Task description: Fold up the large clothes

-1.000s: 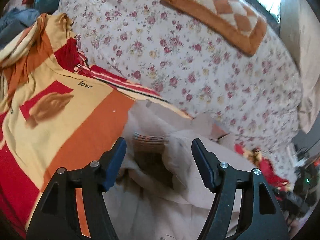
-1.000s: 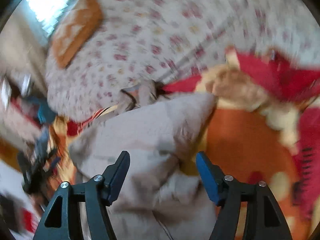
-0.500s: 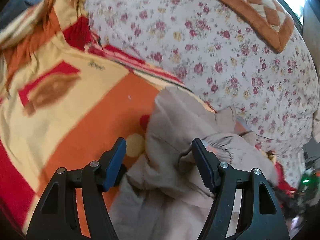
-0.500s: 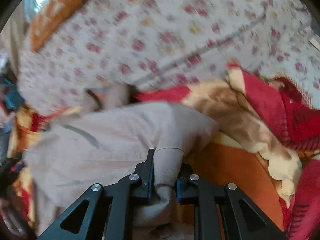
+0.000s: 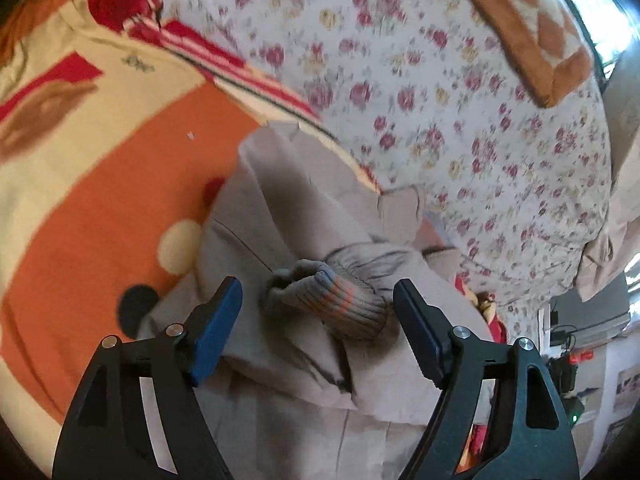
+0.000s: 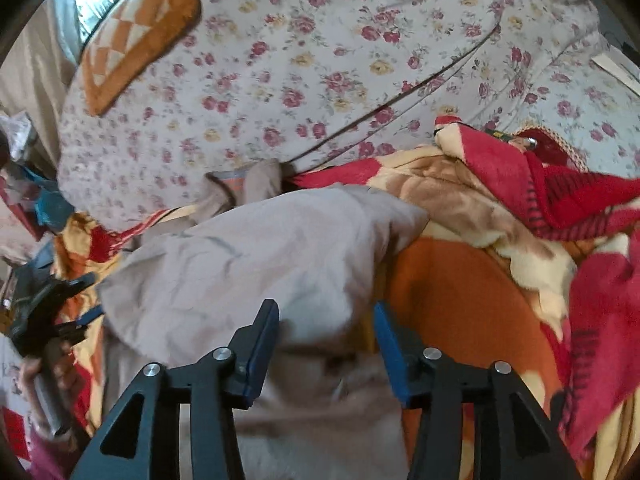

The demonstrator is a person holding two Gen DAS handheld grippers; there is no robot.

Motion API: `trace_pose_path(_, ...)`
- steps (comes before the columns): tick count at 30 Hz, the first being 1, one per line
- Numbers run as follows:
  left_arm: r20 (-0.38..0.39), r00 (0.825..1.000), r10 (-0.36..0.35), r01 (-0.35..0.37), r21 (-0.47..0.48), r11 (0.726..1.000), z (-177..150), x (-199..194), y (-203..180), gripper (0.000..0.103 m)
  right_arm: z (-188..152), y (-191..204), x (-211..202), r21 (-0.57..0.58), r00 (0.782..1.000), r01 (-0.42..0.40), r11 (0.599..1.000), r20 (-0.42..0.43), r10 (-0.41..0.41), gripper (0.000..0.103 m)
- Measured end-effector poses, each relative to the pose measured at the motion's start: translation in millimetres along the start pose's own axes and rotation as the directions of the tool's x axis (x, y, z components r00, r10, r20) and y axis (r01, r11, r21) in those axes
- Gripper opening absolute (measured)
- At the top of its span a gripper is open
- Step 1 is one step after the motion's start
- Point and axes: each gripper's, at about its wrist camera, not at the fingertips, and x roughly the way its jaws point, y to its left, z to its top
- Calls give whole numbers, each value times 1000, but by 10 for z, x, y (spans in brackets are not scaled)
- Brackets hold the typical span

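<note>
So the beige jacket [image 5: 288, 216] is lying crumpled on the orange, red and cream blanket [image 5: 100, 220] on the bed, with one sleeve doubled back over the body. The ribbed cuff [image 5: 324, 300] of that sleeve, grey with thin orange stripes, sits right between the jaws of the left hand-held gripper [image 5: 318, 322]. Those jaws stand wide and have just been opening; they don't touch the cuff, so nothing is held there. My guess is it's lining up to grab the cuff and tuck the sleeve flat.

The right hand-held gripper [image 6: 326, 336] is over the other side of the jacket [image 6: 260, 264]. Its jaws have just been opening too and now stand about halfway. A fold of beige cloth lies between them, apparently loose rather than pinched, though that bit is blurry.

Beyond both grippers is a flower-print quilt [image 6: 320, 60], with an orange-and-white checked cushion [image 6: 136, 36] further off. The small dark print on the blanket's cream part, up and left of the left gripper, is too smeared to read.
</note>
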Motion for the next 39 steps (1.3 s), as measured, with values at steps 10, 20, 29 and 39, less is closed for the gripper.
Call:
trace_pose_path(10,266,964,9,-100,330,939,-6,-396,-357,14,-215,52,3,-48,999,6,999,-49,-8,48)
trace_pose_path(20,206,978,-8,-47,262,964,-18,-508,-196,45,-250,-6,-123,-60,997,74,995,-21,-76,48)
trace_pose_path(29,141,970,200,-238,360,902,-275,221,-406,62,-166,295,185,-199,991,131,971,1,-133,36)
trace_pose_path(39,99,963,252,-271,322,907,-242,417,-211,65,-140,-148,119,-49,997,78,996,-21,-79,40)
